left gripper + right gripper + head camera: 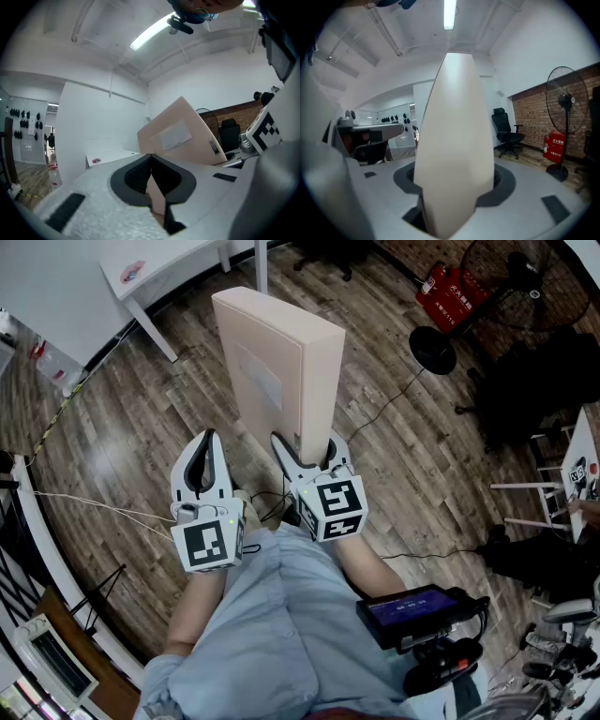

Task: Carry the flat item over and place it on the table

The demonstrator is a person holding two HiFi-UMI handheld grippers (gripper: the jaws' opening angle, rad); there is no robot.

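The flat item is a pale beige box (281, 367), standing upright on its narrow end above the wooden floor. My right gripper (307, 442) is shut on its lower end, one finger on each broad face. The right gripper view shows the box's edge (454, 140) filling the gap between the jaws. My left gripper (207, 439) hangs just left of the box, shut and empty, apart from it. In the left gripper view the jaws meet (151, 155) and the box (180, 136) leans behind them. A white table (155, 263) stands at the far upper left.
A standing fan (525, 277) and a red fire extinguisher (455, 292) are at the upper right. Cables (94, 502) run across the wooden floor. A dark device with a screen (417, 610) hangs at the person's waist. White furniture legs (534, 507) stand at the right.
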